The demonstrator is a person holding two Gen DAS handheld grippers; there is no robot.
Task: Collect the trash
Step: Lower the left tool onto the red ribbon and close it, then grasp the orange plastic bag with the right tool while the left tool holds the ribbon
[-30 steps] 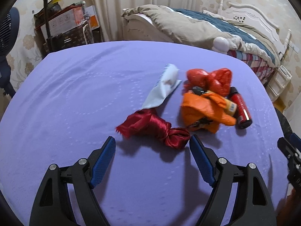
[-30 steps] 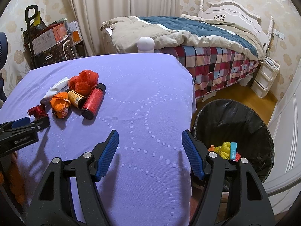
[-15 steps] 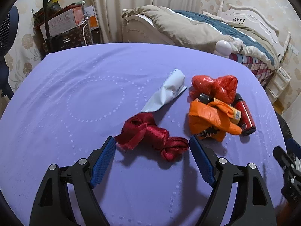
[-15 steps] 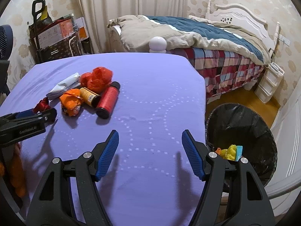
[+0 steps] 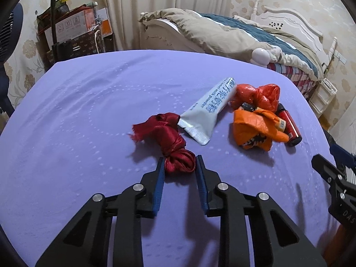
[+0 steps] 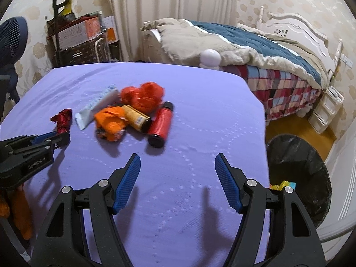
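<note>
The left gripper point(image 5: 179, 163) is closing on the knotted end of a dark red ribbon point(image 5: 169, 142), lower centre of the left wrist view; the blue pads look to be touching the knot on both sides. The ribbon's frayed tail runs up and left across the purple cloth point(image 5: 77, 115). It is likely very light, soft, satiny and a bit slippery, so the bunched knot is probably the best hold (a loose tail would slide out). It won't break, but it may dangle and snag neighbours when lifted.

Just beyond the ribbon, touching or nearly so, a grey-white tube point(image 5: 208, 113) lies diagonally toward upper right; it looks flat and crushable, and should grip ok at mid-body. Right of it sits an orange wrapper point(image 5: 255, 131), crumpled, light and springy, over a yellow-labelled bottle point(image 6: 135, 116). Behind that is a red plastic bag point(image 5: 258, 95), and on the far right a red cylinder bottle point(image 6: 160, 122), rigid and prob. prone to rolling.

The right gripper point(image 6: 178, 178) hangs with jaws wide apart, nothing betw. them, bottom centre of its own view. A black bin point(image 6: 298, 173) stands at lower right, off the table edge, w/ yellow and blue scraps inside.
</note>
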